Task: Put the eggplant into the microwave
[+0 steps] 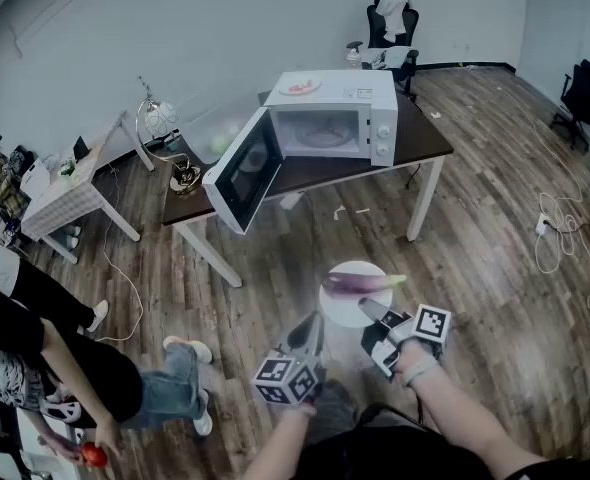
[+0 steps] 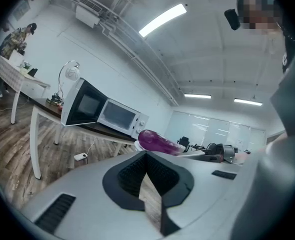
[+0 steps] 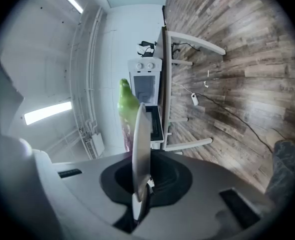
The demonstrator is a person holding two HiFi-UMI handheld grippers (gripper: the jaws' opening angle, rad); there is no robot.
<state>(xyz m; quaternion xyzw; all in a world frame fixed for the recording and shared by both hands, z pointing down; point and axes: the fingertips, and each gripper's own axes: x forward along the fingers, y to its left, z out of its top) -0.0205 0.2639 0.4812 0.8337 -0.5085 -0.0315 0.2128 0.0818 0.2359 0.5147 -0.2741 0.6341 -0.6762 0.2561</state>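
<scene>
Bright ceiling strip lights [image 2: 162, 19] glare overhead; fisheye edges darken and bend.
</scene>
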